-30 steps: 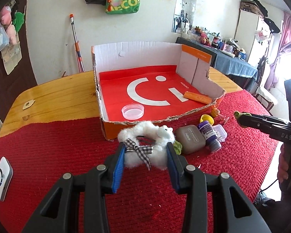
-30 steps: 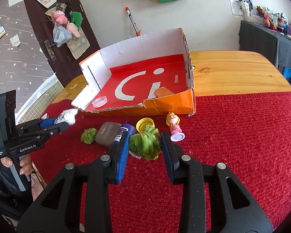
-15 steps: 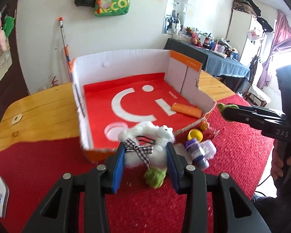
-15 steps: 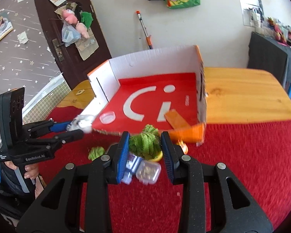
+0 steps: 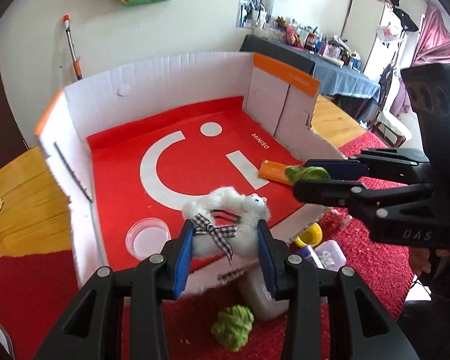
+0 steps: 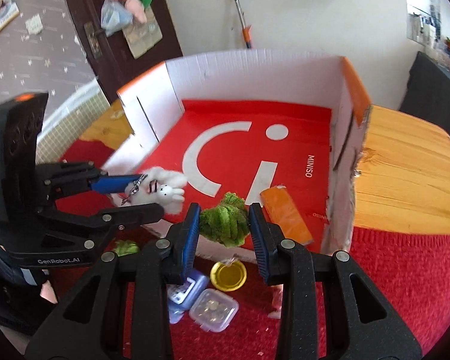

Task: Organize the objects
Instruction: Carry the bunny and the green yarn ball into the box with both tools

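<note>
My left gripper is shut on a white fluffy bunny scrunchie with a checked bow, held over the front edge of the cardboard box. It also shows in the right wrist view. My right gripper is shut on a green fluffy scrunchie, held above the box's front right part, and shows in the left wrist view. The box has a red floor with a clear round lid and an orange bar inside.
On the red cloth in front of the box lie a second green scrunchie, a grey case, a yellow lid, a purple bottle and a small clear container. Bare wooden table lies right of the box.
Both grippers have risen and moved forward with their scrunchies, from above the red cloth to over the box's front edge. The box looks closer and larger now.
</note>
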`<state>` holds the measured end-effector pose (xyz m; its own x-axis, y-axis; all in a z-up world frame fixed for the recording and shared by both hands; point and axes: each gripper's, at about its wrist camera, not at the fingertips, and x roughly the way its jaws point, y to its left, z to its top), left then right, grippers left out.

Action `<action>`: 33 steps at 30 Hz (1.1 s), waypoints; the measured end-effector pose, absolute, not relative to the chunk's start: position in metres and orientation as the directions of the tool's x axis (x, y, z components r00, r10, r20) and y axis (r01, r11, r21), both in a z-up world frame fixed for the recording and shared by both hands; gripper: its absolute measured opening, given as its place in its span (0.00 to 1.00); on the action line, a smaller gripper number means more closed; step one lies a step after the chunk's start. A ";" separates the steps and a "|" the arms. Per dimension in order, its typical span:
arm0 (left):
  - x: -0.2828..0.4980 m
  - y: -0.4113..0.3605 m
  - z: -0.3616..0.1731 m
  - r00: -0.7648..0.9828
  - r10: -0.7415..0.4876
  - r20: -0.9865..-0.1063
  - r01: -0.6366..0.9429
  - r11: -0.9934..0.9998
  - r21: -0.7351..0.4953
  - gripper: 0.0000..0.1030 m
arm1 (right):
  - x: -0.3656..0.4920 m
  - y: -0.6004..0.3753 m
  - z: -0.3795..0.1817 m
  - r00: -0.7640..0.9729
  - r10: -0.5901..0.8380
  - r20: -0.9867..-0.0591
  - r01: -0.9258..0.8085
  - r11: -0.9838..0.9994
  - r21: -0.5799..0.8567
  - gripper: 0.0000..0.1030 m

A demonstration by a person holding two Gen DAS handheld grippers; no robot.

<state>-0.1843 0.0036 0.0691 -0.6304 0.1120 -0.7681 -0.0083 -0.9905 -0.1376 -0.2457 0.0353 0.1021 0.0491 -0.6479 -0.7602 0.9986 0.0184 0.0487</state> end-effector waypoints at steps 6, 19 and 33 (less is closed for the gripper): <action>-0.203 0.005 0.055 -0.586 0.118 -0.801 -0.031 -0.992 -0.123 0.41 | -0.252 0.015 0.088 0.047 -0.586 -0.809 0.999 0.042 0.027 0.31; -0.214 -0.002 0.040 -0.550 0.154 -0.821 -0.044 -0.987 -0.155 0.42 | -0.249 0.002 0.070 0.040 -0.523 -0.851 0.995 0.097 -0.013 0.31; -0.214 -0.004 0.041 -0.556 0.173 -0.813 -0.054 -0.984 -0.172 0.43 | -0.249 0.001 0.070 0.026 -0.532 -0.846 0.994 0.106 -0.036 0.31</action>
